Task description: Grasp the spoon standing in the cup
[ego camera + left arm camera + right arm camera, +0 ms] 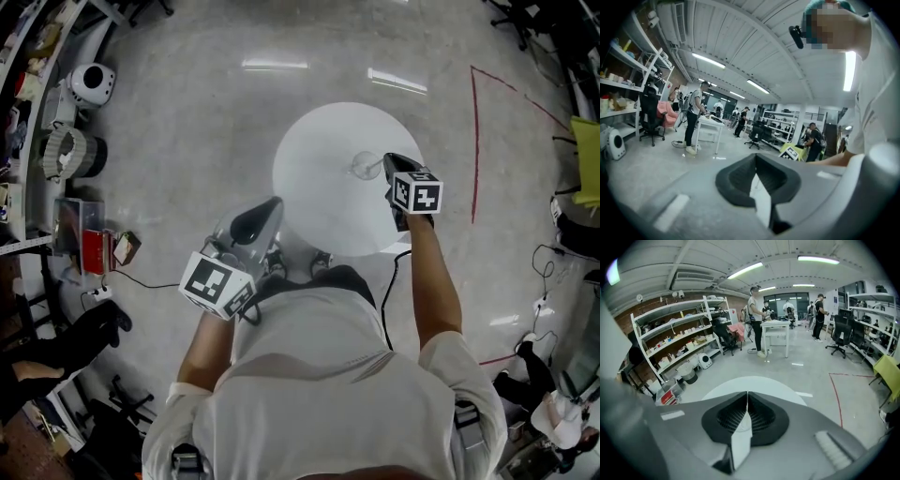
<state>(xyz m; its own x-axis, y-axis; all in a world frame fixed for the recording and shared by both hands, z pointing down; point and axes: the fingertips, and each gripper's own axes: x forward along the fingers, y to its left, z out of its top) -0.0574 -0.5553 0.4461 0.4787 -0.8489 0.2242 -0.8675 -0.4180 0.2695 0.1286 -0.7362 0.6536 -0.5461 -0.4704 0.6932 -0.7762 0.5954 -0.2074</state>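
A small clear cup stands on the round white table, towards its right side. The spoon leans out of the cup to the right, and its pale handle ends at the tip of my right gripper. That gripper's jaws are pressed together on the handle. In the right gripper view the right gripper shows shut jaws over the table, and the spoon itself is hidden. My left gripper hovers at the table's near left edge, shut and empty, also in the left gripper view.
A red tape line marks the floor right of the table. Shelving, a white round appliance and a red box line the left side. A yellow-green chair stands far right. People stand by a white desk further off.
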